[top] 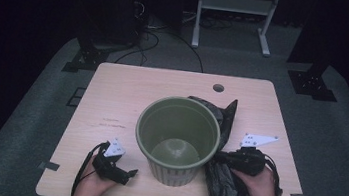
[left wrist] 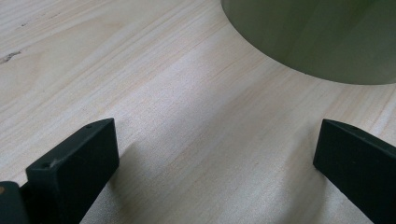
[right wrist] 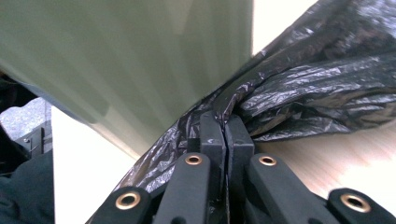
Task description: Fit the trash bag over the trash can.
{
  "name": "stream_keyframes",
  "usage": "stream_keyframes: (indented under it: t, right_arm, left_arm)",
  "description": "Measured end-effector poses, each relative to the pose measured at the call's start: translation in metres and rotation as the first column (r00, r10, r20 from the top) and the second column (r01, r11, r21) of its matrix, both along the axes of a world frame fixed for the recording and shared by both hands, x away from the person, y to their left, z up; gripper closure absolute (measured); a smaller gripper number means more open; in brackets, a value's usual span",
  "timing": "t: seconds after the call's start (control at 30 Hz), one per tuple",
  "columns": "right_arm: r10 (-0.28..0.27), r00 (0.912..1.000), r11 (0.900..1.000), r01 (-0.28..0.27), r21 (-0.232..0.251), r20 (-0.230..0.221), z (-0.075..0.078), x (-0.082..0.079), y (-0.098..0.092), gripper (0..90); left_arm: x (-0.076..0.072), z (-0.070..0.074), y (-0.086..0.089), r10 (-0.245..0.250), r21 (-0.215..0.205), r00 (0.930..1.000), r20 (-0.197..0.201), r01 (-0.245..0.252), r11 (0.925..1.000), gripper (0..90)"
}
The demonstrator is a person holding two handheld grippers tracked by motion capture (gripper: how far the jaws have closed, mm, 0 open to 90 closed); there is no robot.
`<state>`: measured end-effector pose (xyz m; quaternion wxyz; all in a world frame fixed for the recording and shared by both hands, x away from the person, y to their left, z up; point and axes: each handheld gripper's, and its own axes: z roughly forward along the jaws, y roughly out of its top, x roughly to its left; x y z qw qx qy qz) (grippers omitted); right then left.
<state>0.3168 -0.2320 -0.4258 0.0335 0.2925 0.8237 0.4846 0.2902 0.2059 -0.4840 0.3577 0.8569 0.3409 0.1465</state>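
Observation:
A green ribbed bin [top: 177, 138] stands upright near the front middle of the wooden table [top: 128, 92], its inside bare. A black plastic bag [top: 224, 190] lies crumpled at the bin's right side and runs behind it. My right gripper [top: 219, 157] is shut on a bunched fold of the black bag [right wrist: 299, 88], right beside the bin wall [right wrist: 130, 60]. My left gripper [top: 132, 173] rests low over the table left of the bin, jaws wide open with bare wood [left wrist: 205, 140] between them and the bin's base [left wrist: 317, 37] ahead.
A round cable hole [top: 218, 88] sits near the table's far edge. Dark stands and a white frame [top: 233, 14] stand on the grey carpet beyond the table. Tape tabs mark the table's front corners.

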Motion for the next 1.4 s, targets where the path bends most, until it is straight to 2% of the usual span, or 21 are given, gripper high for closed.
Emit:
stream_keyframes:
  t: [0.1,0.27,0.87,1.1,1.4]
  right_arm:
    - [0.011,0.9999,1.0,-0.011,0.005,0.011,0.005,-0.002,0.0,88.8]
    - [0.053,0.9981,0.997,-0.055,0.061,0.033,0.02,-0.009,-0.001,88.8]
    - [0.128,0.9862,0.981,-0.142,0.134,0.105,0.057,-0.029,-0.005,88.7]
    - [0.16,0.9771,0.969,-0.182,0.166,0.141,0.073,-0.038,-0.011,88.7]
    - [0.209,0.9562,0.951,-0.247,0.183,0.205,0.1,-0.052,-0.009,88.7]
  left_arm:
    - [0.0,0.0,0.0,0.0,0.0,1.0,0.0,0.0,1.0,0.0]
    - [0.0,0.0,0.0,-0.001,0.0,1.0,0.0,0.001,1.0,0.0]
    - [0.0,0.0,0.0,0.0,0.0,1.0,0.0,0.0,1.0,0.0]
    - [0.0,0.0,0.0,-0.002,0.003,1.0,0.0,0.002,1.0,0.0]
    - [0.0,0.0,0.0,-0.002,0.002,1.0,0.0,0.002,1.0,0.0]
